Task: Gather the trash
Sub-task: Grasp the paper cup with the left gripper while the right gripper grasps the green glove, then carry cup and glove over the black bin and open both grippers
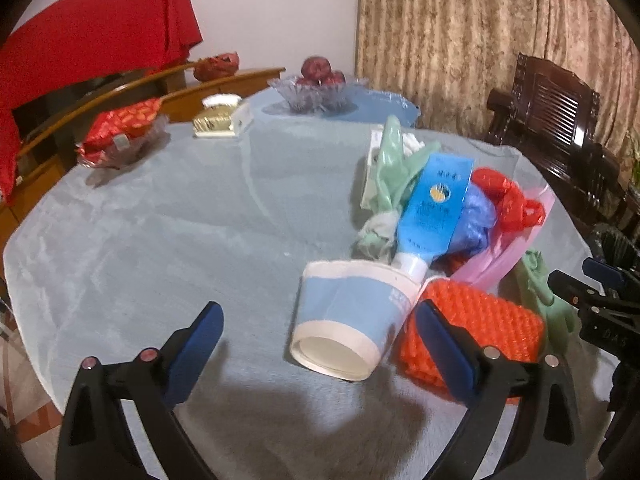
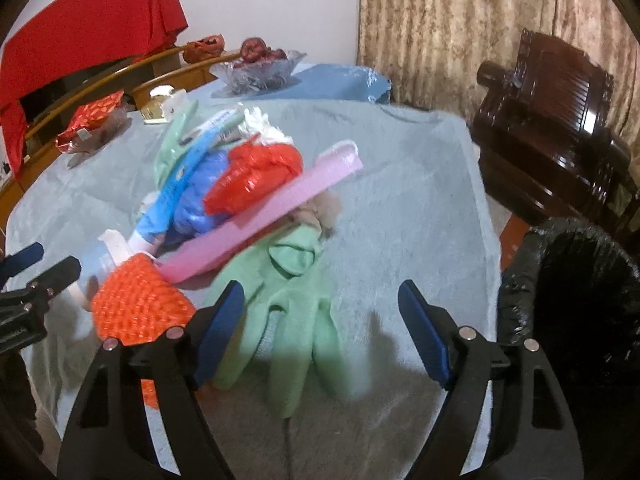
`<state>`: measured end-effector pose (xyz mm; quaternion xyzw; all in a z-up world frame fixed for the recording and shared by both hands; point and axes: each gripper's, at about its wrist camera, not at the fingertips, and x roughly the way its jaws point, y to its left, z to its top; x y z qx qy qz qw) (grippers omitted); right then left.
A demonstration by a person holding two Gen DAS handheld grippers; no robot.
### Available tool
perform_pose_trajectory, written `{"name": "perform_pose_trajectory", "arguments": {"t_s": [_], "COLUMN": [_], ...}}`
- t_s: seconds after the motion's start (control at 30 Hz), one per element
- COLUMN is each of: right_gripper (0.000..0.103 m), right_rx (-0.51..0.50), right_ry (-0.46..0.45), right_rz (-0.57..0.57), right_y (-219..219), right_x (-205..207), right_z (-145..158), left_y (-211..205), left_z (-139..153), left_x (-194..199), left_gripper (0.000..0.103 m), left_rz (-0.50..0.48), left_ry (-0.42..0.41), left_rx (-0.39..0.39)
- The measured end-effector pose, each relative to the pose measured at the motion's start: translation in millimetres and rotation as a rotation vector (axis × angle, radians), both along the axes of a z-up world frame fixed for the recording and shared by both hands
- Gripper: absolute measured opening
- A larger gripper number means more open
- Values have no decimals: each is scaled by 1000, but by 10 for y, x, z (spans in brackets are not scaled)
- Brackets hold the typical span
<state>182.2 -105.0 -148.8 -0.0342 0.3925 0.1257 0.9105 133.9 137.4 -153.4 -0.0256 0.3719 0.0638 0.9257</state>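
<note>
While both tongs stood apart and gripped nothing, the left gripper (image 1: 320, 340) hovered at a tipped paper cup (image 1: 348, 320) and the right gripper (image 2: 322, 328) over a green glove (image 2: 296, 320) in the trash heap on the table (image 1: 160, 232).

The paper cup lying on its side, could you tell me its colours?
Light blue with white bands, clearest from the left wrist: paper cup.
</note>
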Motion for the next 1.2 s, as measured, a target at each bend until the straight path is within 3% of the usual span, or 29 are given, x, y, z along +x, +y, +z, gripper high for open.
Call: {"name": "perform_pose_trajectory", "arguments": {"t_s": [0.23,0.3,0.47,0.5,0.63,0.8,1.2], "right_gripper": [77,74,41,33,14,10,9], "right_rx": [-26,-21,23,32,72,85,72], "right_ry": [43,70,117,116,111,74,-45], "right_rz": [28,36,118,136,139,141,77], "right_y": [79,99,160,168,110,-15,-299], "right_x": [148,203,210,194,135,-35,-334], "right_z": [-148,-194,-232,-217,-112,103,562], "left_y": [-16,-4,95,92,102,130,216], "left_z": [-172,-229,-298,-303,-282,-173,247], "left_x": [217,252,297,299,282,179,-90], "left_gripper": [94,90,72,71,66,58,55], "left_rz": [-27,-34,-67,-72,-71,-65,-35], "left_ry": [51,64,76,80,75,49,-48], "left_rx": [-28,-65,-182,-187,-204,-202,-189]}}
